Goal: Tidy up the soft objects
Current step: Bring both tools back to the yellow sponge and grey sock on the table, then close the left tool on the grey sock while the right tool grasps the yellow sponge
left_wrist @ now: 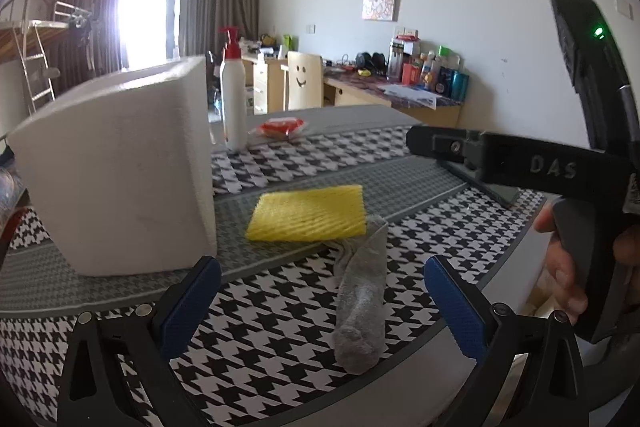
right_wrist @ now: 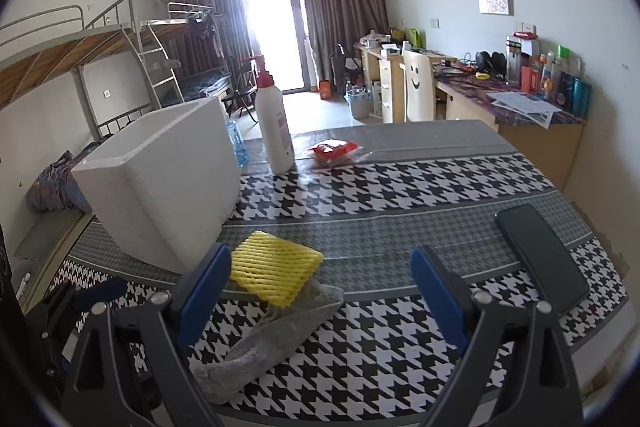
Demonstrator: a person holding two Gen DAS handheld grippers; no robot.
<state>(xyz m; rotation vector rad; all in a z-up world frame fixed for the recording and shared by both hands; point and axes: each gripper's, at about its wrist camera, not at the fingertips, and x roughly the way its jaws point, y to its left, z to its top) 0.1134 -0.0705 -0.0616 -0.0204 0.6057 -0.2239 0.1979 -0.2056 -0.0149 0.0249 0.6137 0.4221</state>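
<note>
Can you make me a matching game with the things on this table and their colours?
Things:
1. foam net pad
2. sock
3. foam box
4. phone

Colours:
A. white
B. black
C. yellow
D. grey

Right pairs: 1-C, 2-D, 3-A, 4-B.
</note>
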